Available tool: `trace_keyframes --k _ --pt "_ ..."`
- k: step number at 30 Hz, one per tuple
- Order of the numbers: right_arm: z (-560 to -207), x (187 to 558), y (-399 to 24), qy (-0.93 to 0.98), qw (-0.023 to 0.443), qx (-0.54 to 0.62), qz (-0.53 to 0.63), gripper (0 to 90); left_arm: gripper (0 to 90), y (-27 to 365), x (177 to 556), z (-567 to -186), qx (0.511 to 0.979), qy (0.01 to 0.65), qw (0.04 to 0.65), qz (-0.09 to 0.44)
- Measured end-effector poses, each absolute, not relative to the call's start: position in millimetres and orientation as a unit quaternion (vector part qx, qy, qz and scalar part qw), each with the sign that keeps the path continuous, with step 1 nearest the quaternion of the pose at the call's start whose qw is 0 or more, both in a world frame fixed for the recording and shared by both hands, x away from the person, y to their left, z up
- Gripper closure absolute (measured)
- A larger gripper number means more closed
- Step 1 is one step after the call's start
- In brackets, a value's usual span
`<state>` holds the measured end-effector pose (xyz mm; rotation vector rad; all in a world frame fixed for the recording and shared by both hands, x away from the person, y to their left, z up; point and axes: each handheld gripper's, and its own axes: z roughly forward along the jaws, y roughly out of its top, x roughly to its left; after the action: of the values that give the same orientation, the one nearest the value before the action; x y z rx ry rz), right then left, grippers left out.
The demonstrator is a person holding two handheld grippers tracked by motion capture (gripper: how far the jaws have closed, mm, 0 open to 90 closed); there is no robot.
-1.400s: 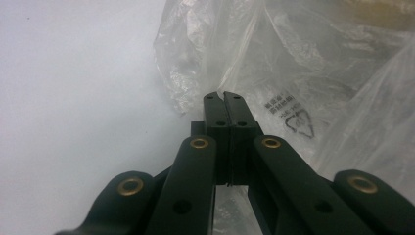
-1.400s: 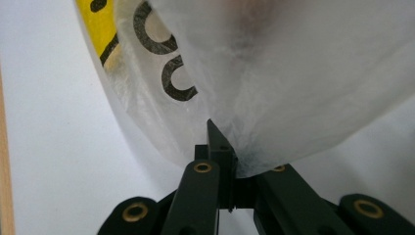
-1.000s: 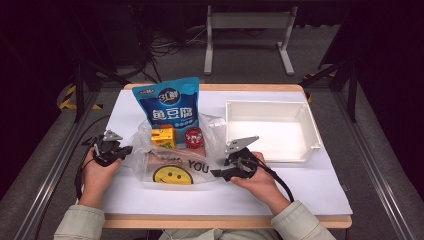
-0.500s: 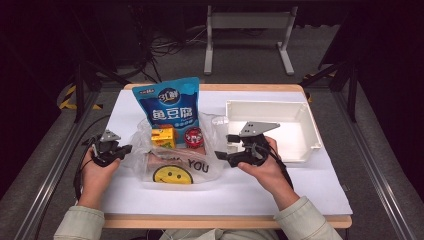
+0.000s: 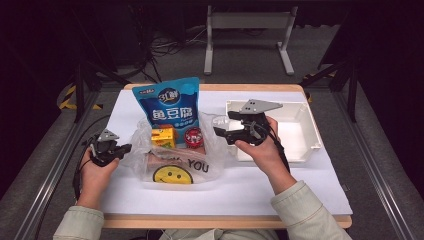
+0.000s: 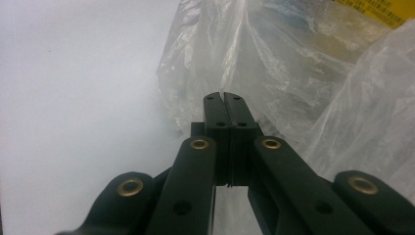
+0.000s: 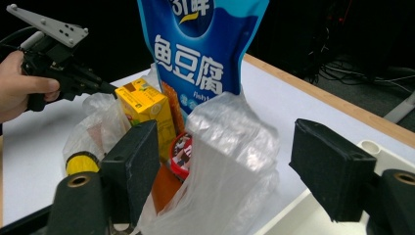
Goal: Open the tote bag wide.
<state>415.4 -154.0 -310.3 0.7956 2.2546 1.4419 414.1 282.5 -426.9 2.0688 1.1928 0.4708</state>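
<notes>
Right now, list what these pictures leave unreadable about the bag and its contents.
- Plastic bag: the brown item under the film, high view, blurred by wrinkles.
- Red round item: right gripper view, lower part hidden behind film.
- Yellow carton: left gripper view, cut off by the top edge.

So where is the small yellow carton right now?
In the high view, the small yellow carton stands left of centre inside the open clear plastic bag, in front of the tall blue snack pouch and left of the round red tin.
</notes>
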Motion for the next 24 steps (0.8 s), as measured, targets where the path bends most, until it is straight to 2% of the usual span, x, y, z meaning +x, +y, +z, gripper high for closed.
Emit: trace_keyframes --k 5,8,12,15,24 --pt "-307.3 422.9 -151.5 0.791 0.175 0.284 0.513 26.9 90.0 281.7 413.6 -426.3 0.798 0.458 0.346 0.184" --pt "-309.3 428.2 -149.6 0.802 0.167 0.284 0.498 34.7 90.0 281.7 413.3 -425.8 0.799 0.456 0.346 0.187" --pt "-312.8 429.2 -147.9 0.817 0.170 0.276 0.477 67.0 90.0 281.6 413.0 -425.7 0.798 0.456 0.345 0.187" --pt "-314.4 424.4 -146.1 0.824 0.188 0.268 0.462 85.1 90.0 281.5 412.9 -425.6 0.798 0.456 0.345 0.188" --pt "-334.9 414.8 -145.5 0.842 0.194 0.266 0.428 87.9 90.0 280.8 413.0 -425.2 0.797 0.456 0.348 0.189"
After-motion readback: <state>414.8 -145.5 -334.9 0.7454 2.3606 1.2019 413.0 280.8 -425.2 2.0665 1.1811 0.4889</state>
